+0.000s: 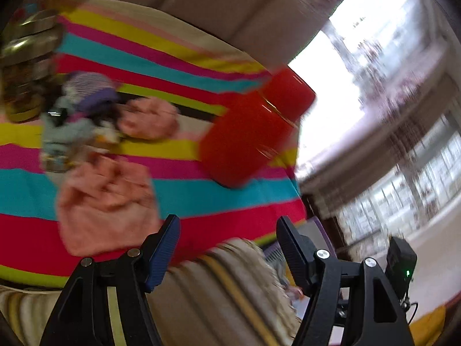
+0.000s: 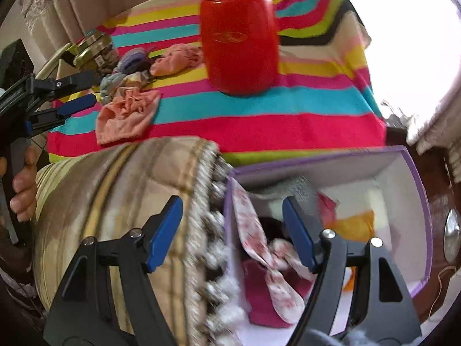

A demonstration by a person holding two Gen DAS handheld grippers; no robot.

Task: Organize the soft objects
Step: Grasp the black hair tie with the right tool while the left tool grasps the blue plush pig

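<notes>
On the striped tablecloth (image 1: 178, 196) lie a crumpled pink cloth (image 1: 106, 201), a second pink cloth (image 1: 149, 118) and a pile of small purple and grey-blue soft items (image 1: 80, 109). My left gripper (image 1: 229, 230) is open and empty, low over the table's near edge, to the right of the nearer pink cloth. In the right wrist view the left gripper (image 2: 86, 90) points at that pink cloth (image 2: 126, 115) from the left. My right gripper (image 2: 232, 210) is open and empty above the edge of a purple-rimmed box (image 2: 417, 190) holding a floral cloth (image 2: 268, 259), a magenta cloth and a yellow one.
A tall red jar (image 2: 239, 49) stands on the cloth behind the soft items. Metal tins (image 2: 95, 49) sit at the far left. A beige tasselled cushion (image 2: 129, 201) lies between the table and the box. A hand (image 2: 23, 184) grips the left tool's handle.
</notes>
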